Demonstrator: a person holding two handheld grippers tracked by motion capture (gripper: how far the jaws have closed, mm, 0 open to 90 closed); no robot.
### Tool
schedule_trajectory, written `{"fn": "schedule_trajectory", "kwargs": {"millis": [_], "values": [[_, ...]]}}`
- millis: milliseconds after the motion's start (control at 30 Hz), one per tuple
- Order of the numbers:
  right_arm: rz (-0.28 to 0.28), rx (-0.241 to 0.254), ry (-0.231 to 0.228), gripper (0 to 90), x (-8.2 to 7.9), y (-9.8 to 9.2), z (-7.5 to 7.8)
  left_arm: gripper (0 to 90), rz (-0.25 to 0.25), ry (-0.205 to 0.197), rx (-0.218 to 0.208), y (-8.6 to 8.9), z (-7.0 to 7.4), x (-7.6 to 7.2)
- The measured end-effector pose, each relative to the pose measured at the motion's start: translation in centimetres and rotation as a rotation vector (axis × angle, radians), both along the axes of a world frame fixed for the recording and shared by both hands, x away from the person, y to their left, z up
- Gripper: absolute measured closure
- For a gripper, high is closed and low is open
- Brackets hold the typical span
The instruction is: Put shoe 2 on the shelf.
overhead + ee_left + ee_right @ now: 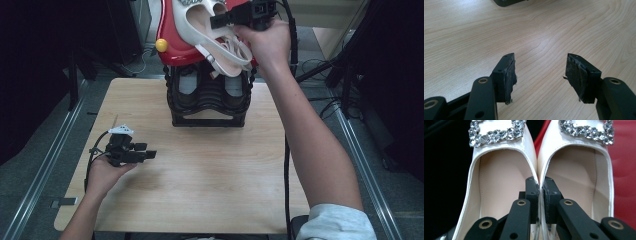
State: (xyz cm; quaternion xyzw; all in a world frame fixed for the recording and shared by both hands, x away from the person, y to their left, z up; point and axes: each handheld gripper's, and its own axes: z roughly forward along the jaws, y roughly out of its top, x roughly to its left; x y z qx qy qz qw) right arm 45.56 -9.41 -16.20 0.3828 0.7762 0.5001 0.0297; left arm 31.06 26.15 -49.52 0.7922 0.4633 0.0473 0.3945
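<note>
- Shoes (pixel 506 195) first: a white pair with sparkly buckles (pixel 496 132), held side by side, inner edges pressed together.
- My right claw (pixel 540 185) is pinched nearly closed on those two inner edges, one jaw down inside each shoe, so I've got both shoes in one grip.
- From the high view my right claw (pixel 220 21) is up at the far end of the table, with the shoes (pixel 210 30) lifted above the rack (pixel 209 102) and against a red thing (pixel 172 37) with a yellow knob (pixel 161 45).
- Straps dangle below the shoes, just over the rack's top.
- Rack is black and sits at the far middle of the table (pixel 200 180); there are dark shoes (pixel 186 87) stored inside it.
- My left claw (pixel 540 75) is spread wide with nothing in it, just bare wood showing between the jaws.
- In the high view the left claw (pixel 145 151) is low over the near-left part of the table, pointing right, well apart from the rack and the shoes.
- Pads on the left claw look frayed at the edges.
</note>
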Motion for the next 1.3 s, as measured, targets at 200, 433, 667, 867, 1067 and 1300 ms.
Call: {"fn": "schedule_trajectory", "kwargs": {"millis": [200,433,667,867,1067,1300], "values": [[-0.110,0.039,0.039,85.7,2.2,-0.1,0.5,41.0,-0.004,0.001,-0.002,-0.1,-0.1,0.1],[-0.247,0.084,0.051,85.7,4.2,0.2,0.9,41.0,-0.004,-0.002,-0.005,-0.2,-0.2,0.1],[-0.339,0.113,0.068,85.6,5.8,0.5,1.4,40.5,-0.004,-0.001,-0.015,-0.2,-0.1,0.1],[-0.421,0.102,0.075,85.5,6.8,1.2,1.4,40.5,-0.012,-0.003,-0.022,-0.3,-0.1,0.1],[-0.496,0.070,0.053,85.5,6.7,2.9,1.4,40.5,-0.020,0.003,-0.020,-0.5,-0.1,0.2],[-0.526,0.047,0.051,85.5,6.7,4.5,0.7,40.5,-0.022,0.000,-0.022,-0.5,-0.1,0.1]]}}
